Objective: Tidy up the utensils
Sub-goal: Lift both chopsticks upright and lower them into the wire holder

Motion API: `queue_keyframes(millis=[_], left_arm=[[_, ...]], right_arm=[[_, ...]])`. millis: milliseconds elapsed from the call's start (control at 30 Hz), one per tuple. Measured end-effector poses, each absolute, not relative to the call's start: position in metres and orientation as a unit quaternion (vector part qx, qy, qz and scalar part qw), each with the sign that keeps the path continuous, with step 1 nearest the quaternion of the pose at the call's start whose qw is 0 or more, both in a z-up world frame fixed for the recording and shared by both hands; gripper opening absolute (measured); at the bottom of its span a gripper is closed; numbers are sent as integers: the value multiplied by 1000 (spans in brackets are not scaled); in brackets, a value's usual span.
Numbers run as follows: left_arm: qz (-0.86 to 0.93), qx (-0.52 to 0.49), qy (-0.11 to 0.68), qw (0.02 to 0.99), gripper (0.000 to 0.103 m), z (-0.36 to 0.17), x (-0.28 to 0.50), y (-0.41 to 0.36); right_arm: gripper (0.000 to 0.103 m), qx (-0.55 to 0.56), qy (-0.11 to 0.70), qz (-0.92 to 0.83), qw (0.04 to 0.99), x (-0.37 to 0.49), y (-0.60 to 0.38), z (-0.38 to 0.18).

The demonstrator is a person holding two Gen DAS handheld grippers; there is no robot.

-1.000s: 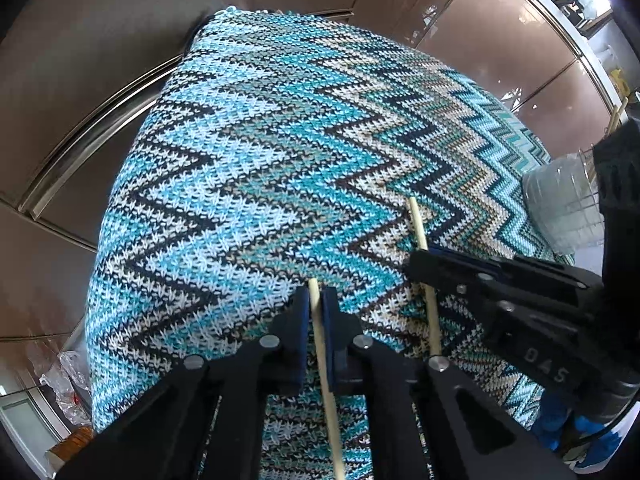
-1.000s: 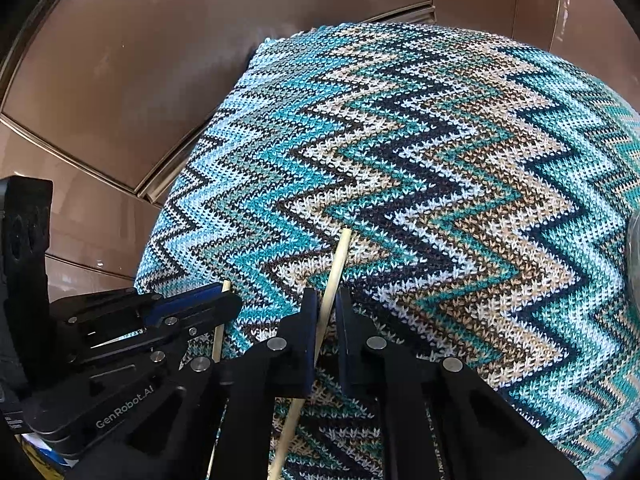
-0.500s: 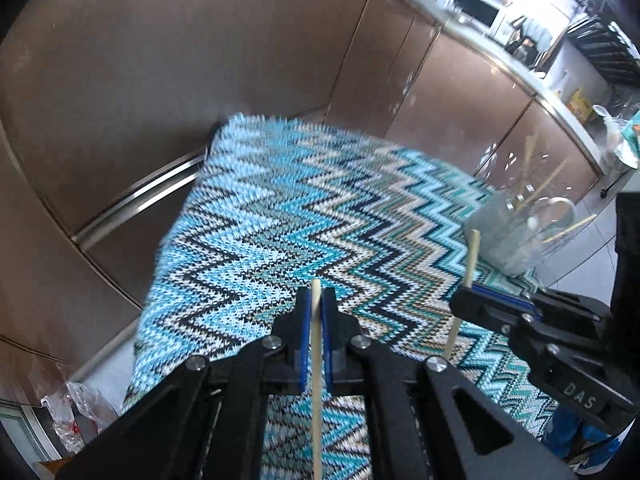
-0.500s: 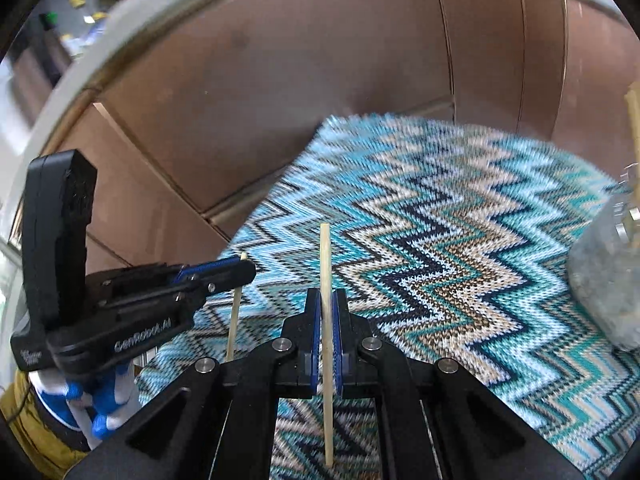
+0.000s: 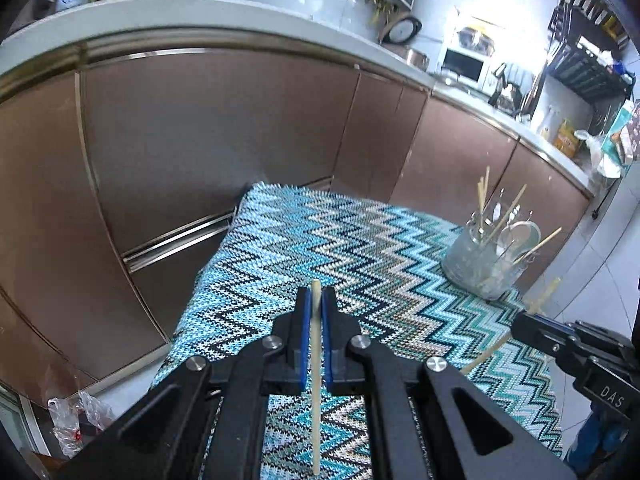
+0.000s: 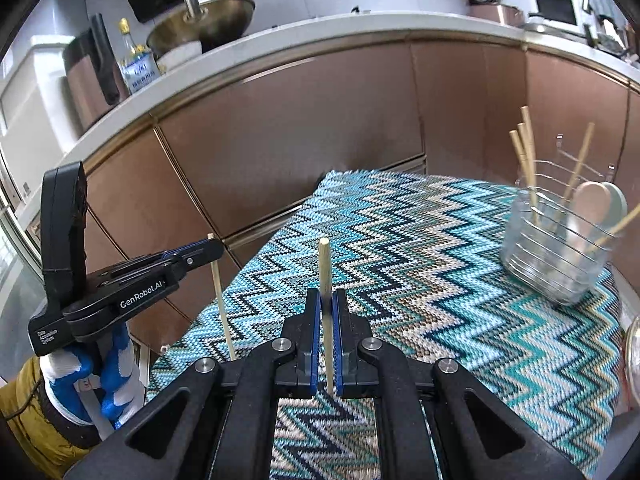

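Observation:
My left gripper is shut on a wooden chopstick, held above a blue zigzag cloth. In the right wrist view that left gripper shows at the left with its chopstick hanging down. My right gripper is shut on a second chopstick, which stands upright between the blue pads. The left wrist view catches the right gripper at the right edge with its chopstick. A clear holder with several chopsticks and spoons stands at the cloth's far right, ahead of both grippers.
Brown cabinet fronts under a white counter close off the far and left sides of the cloth. A crumpled plastic bag lies on the floor at lower left. A blue-and-white gloved hand grips the left tool. A glass rim shows at the right edge.
Both grippers have risen from the cloth and tilted up, each carrying its chopstick. The counter and the clear holder have come into view.

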State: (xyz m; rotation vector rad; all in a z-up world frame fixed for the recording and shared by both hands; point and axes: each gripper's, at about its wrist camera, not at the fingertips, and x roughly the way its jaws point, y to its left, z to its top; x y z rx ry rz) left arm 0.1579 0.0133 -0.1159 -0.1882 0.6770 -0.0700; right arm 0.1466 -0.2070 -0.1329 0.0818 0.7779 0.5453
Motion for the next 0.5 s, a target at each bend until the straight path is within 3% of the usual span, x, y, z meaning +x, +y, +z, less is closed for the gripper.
queue_keyframes(millis=[500], left_arm=[[-46,-118,262,957,5,-67,87,16]], right_arm=[[5,85,316,244,913,76,-266,-101]])
